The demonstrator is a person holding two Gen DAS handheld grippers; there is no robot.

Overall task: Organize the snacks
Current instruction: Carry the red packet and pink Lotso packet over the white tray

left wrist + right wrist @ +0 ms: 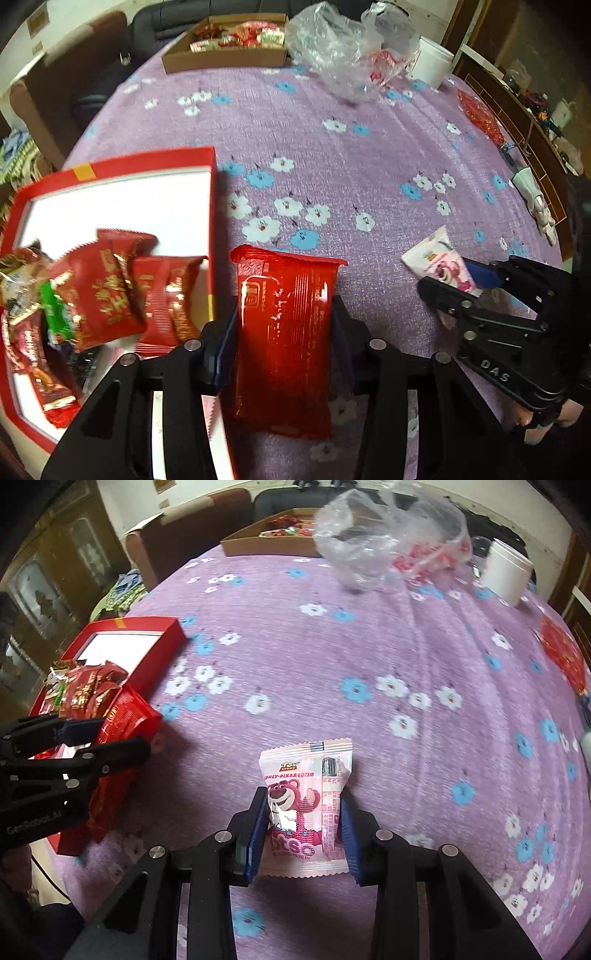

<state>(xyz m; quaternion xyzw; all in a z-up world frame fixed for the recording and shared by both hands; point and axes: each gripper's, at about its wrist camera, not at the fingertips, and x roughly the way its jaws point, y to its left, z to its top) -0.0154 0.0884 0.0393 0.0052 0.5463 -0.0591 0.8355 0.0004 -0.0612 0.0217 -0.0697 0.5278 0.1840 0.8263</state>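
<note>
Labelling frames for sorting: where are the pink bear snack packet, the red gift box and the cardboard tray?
pink bear snack packet [301, 805], right wrist view, printed front.
red gift box [147, 159], left wrist view, far rim.
cardboard tray [221, 62], left wrist view, near wall.

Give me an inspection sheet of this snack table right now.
Surface: purple floral tablecloth.
Job's things: red box partly filled with snacks; cardboard tray of snacks at far edge.
Clutter: clear plastic bag, white tub.
Grippers: left claw shut on red snack packet; right claw shut on pink bear snack packet.
Cables: nothing seen.
Surroundings: brown armchair, wooden cabinet.
</note>
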